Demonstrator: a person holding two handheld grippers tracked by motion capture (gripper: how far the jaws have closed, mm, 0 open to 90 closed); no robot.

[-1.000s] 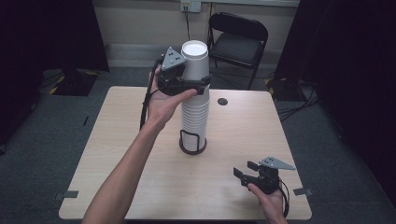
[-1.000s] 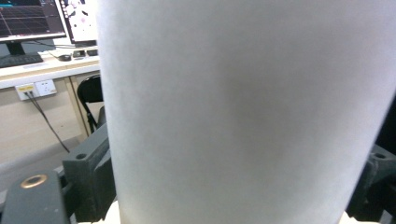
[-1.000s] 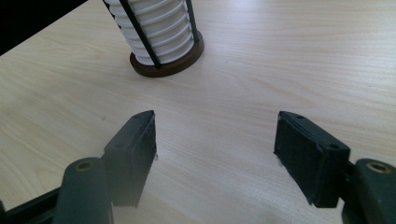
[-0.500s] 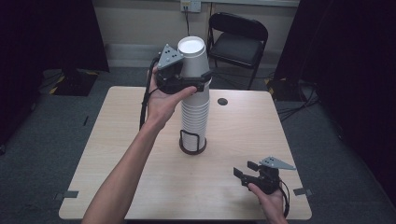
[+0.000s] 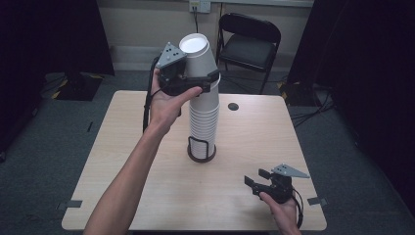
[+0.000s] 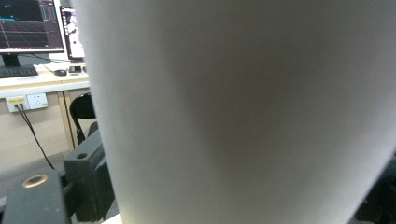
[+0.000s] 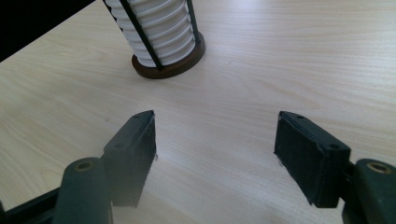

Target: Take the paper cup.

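Tilted further leftward now, top cup (image 5: 198,51) clamped in left tool (image 5: 203,82) above stack (image 5: 203,122); right tool (image 5: 258,180) wide open, empty, over tabletop (image 5: 122,161).

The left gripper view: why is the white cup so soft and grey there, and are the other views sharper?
In the left gripper view the top cup sits too close to the lens, so it blurs and shades itself. The high view is evenly lit on the table, dark around it. The right gripper view is sharp on the cup stack; its claw is slightly soft.
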